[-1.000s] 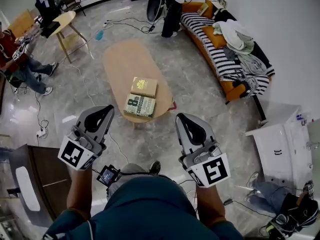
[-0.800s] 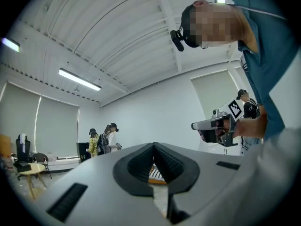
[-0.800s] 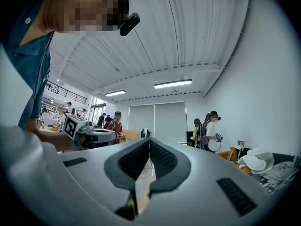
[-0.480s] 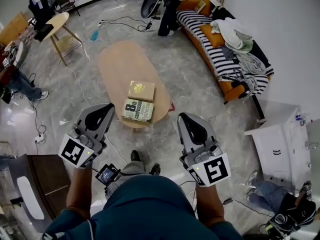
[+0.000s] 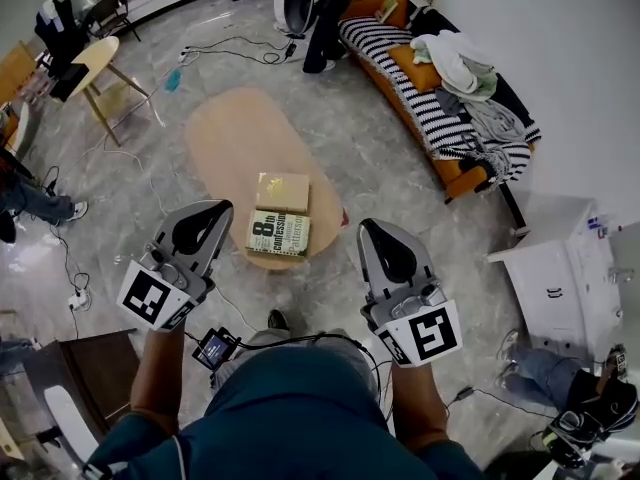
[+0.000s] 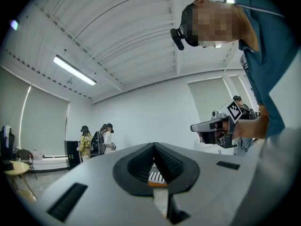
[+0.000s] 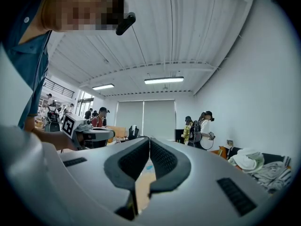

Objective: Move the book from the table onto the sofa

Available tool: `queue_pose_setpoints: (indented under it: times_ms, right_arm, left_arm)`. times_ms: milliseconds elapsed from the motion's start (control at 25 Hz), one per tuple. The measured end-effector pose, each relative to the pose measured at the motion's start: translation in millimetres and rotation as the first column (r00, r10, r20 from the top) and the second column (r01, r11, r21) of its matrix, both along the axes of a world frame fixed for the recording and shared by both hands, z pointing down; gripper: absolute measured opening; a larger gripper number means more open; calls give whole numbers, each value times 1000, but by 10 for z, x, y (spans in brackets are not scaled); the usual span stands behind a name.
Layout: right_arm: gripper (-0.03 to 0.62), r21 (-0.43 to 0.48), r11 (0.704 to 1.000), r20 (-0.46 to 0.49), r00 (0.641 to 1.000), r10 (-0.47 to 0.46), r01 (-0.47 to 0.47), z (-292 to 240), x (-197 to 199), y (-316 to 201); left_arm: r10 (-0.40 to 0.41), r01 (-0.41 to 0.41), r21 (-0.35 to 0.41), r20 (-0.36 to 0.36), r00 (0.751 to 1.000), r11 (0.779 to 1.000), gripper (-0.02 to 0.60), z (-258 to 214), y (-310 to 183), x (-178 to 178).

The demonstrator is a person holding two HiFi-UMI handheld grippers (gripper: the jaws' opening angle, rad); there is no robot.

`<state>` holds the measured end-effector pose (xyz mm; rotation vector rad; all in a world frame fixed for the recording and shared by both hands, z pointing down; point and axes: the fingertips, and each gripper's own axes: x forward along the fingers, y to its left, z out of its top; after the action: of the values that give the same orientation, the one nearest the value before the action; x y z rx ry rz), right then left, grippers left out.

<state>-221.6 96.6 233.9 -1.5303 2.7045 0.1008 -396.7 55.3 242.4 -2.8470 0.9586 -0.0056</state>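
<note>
Two books lie at the near end of the oval wooden table [image 5: 235, 133]: one with a large "8" on its cover [image 5: 279, 234] and a plain yellowish one [image 5: 283, 192] just behind it. The orange sofa [image 5: 400, 73] with a striped cover stands at the upper right. My left gripper [image 5: 212, 208] is shut and empty, short of the table's near left edge. At the right, my right gripper [image 5: 372, 226] is also shut and empty. The jaws are pressed together in the left gripper view [image 6: 154, 147] and in the right gripper view [image 7: 149, 139]. Both grippers point level.
Clothes [image 5: 462, 68] are piled on the sofa. People [image 5: 322, 13] stand at its far end. A small round table [image 5: 85, 58] is at the far left, with cables [image 5: 150, 178] across the floor. A white cabinet [image 5: 560, 278] stands at the right, a dark one [image 5: 60, 368] at lower left.
Both grippers and the view have advanced toward the table, so the books now lie closer between the two grippers. The jaws have stayed shut.
</note>
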Motion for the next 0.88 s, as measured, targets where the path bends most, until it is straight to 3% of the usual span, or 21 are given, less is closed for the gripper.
queue_pose_setpoints:
  times_ms: [240,440,880]
  right_arm:
    - [15,-13,1000,-2,1000,9,-9,49,-130,-166]
    - [15,-25,1000,1,1000,8,-8,132,13,-395]
    - [15,-46,994,21,995,-100,101,321,372,-1166]
  left_arm:
    - [12,-12,-22,0,1000,1000,5,95,-208,-75]
    - [6,-6,-24,2,1000,1000,5,155,-436,58]
    - [-87,88,-36,38,996,995,5,279,-1089,463]
